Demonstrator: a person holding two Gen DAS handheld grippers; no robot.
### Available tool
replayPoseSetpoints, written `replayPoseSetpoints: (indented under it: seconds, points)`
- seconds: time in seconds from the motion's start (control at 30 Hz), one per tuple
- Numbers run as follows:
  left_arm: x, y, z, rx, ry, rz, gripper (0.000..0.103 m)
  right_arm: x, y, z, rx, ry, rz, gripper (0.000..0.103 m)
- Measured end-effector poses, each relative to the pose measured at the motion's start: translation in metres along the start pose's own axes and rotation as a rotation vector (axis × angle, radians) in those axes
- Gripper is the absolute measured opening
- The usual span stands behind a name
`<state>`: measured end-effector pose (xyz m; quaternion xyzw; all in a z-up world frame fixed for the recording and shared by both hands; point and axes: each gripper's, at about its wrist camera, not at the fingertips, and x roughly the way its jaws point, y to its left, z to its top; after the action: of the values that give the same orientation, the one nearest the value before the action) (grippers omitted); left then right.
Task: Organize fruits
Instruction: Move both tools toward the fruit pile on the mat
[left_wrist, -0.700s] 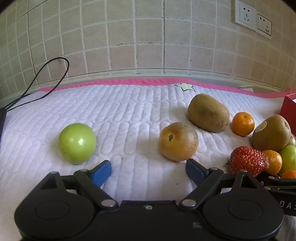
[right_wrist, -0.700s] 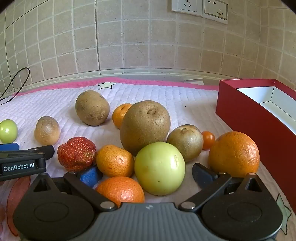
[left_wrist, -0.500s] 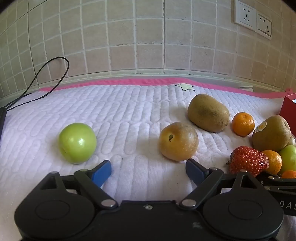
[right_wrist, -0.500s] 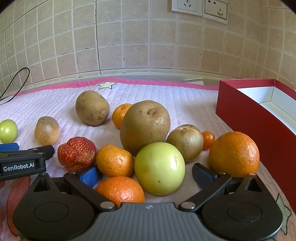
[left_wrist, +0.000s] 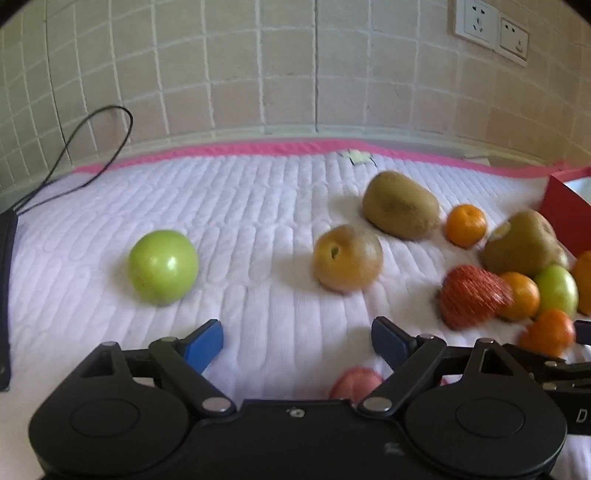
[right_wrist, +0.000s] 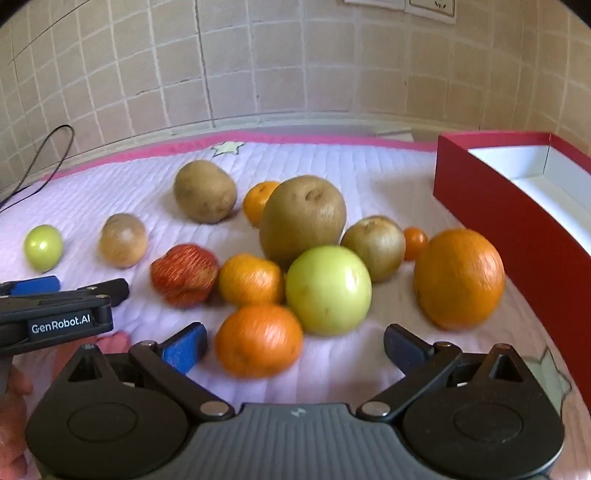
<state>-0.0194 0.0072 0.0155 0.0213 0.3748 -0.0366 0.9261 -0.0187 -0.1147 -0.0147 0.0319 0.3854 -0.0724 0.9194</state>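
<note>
Fruit lies on a white quilted mat. In the left wrist view a green apple sits alone at the left and a round brown fruit in the middle. My left gripper hangs open just short of both, with nothing between its fingers. In the right wrist view my right gripper is open over a cluster. A mandarin and a pale green apple lie just ahead of its fingers, untouched. A large orange sits to the right and a strawberry to the left.
A red box with a white inside stands open at the right edge of the mat. Brown pears, a kiwi and small oranges crowd the middle. The left gripper shows at the left of the right wrist view. A tiled wall and a black cable are behind.
Both views have shifted and blurred: the fruit now sits higher in each frame, as if both grippers had drawn back or lifted a little. The jaws stay wide and no fruit has moved.
</note>
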Motion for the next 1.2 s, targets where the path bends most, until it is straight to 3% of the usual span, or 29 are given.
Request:
replayPoseSetpoints:
  seconds: [0.1, 0.23, 0.5, 0.73, 1.2]
  points:
    - [-0.016, 0.007, 0.006, -0.019, 0.04, -0.051, 0.102, -0.017, -0.002, 0.0, 0.057, 0.047, -0.018, 0.103]
    - [-0.044, 0.009, 0.024, 0.011, 0.031, -0.095, 0.102, -0.05, -0.001, 0.01, 0.118, 0.054, -0.065, 0.102]
    - [-0.087, 0.001, 0.055, 0.094, 0.022, -0.087, 0.102, -0.101, 0.014, 0.046, 0.092, 0.024, -0.175, 0.102]
    - [-0.101, -0.006, 0.063, 0.148, -0.012, -0.082, 0.102, -0.114, 0.029, 0.056, 0.089, 0.013, -0.203, 0.102]
    - [-0.096, -0.019, 0.06, 0.156, 0.006, -0.123, 0.102, -0.11, 0.013, 0.052, 0.12, 0.037, -0.226, 0.102]
